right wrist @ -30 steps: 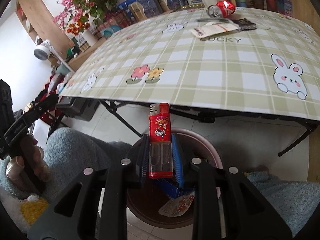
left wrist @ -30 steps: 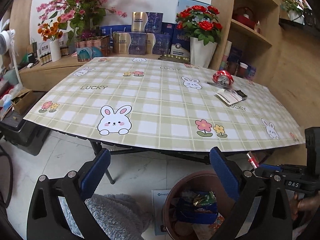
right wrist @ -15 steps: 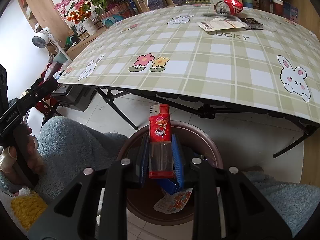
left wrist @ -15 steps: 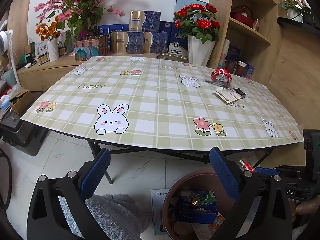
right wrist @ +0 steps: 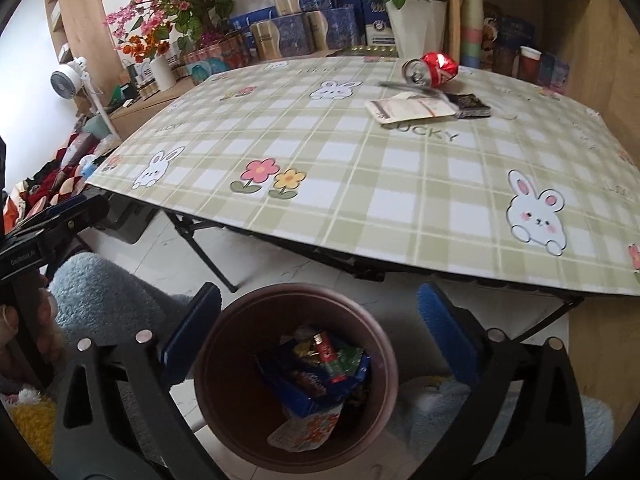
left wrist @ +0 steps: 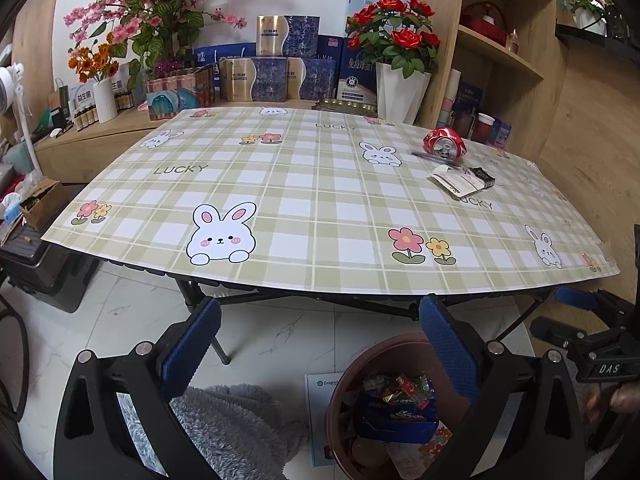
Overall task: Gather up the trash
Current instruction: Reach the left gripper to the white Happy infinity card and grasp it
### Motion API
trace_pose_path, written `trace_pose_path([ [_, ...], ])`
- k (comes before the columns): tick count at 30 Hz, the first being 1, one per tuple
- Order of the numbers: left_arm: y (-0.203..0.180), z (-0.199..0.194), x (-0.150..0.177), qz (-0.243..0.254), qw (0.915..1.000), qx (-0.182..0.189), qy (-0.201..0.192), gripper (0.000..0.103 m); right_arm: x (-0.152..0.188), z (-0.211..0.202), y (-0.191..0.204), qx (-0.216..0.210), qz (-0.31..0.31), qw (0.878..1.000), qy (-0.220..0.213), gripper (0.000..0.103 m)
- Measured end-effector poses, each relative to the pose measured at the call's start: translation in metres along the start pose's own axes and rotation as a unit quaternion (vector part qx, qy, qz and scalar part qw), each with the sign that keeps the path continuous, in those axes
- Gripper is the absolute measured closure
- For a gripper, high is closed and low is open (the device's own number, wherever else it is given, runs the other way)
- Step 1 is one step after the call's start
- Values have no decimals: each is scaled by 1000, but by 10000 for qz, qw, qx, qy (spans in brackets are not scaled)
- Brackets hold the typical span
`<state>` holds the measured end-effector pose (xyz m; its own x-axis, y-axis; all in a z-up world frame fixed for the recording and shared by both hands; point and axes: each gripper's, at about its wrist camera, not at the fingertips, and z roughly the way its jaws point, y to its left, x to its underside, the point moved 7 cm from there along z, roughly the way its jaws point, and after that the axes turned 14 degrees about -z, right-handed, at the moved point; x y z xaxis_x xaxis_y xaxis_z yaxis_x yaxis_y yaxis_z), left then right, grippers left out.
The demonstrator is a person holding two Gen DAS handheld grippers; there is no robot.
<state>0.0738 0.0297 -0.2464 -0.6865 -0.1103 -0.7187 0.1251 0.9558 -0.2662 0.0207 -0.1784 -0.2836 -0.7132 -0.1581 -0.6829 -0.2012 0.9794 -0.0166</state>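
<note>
A brown trash bin stands on the floor under the table's near edge, with wrappers, a blue box and the red lighter inside. It also shows in the left wrist view. My right gripper is open and empty above the bin. My left gripper is open and empty, left of the bin. On the table lie a crushed red can, a white paper packet and a small black packet; the can and paper also show in the right wrist view.
Flower vases, gift boxes and wooden shelves stand behind the table. A grey fluffy cloth and a leaflet lie on the floor by the bin. Folding table legs are close to the bin.
My right gripper opened and let go of the red lighter, which now lies in the bin. Both views tilted up a little toward the table.
</note>
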Motion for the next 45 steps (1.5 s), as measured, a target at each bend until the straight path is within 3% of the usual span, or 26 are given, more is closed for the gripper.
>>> trace_pose_path([
  [9,1,3,2,38,10000,-26,47,6,3,-2,-31,493,495,9975,-46,6],
  [16,4,6,-1,4,10000,-79,47,6,3,-2,-45,601,636,9961,-94,6],
  [23,-8,16,-23,103,9995,250,146,6,-9,-6,-76,562,921,9939,-209,6],
  [25,-19,21,-34,134,9989,420,186,6,-13,-5,-86,243,1109,9933,-215,6],
  [29,-57,38,-53,602,9957,645,281,6,-19,-2,-108,323,1307,9908,-134,6],
  [35,-137,85,-72,1282,9847,1046,553,6,-30,-1,-144,859,1208,9889,-124,6],
  [41,-212,147,-68,2360,9638,981,753,6,-34,4,-180,1149,1274,9851,-130,6],
  [45,-243,191,-64,2897,9496,819,870,7,-32,7,-199,938,1418,9852,-212,6],
])
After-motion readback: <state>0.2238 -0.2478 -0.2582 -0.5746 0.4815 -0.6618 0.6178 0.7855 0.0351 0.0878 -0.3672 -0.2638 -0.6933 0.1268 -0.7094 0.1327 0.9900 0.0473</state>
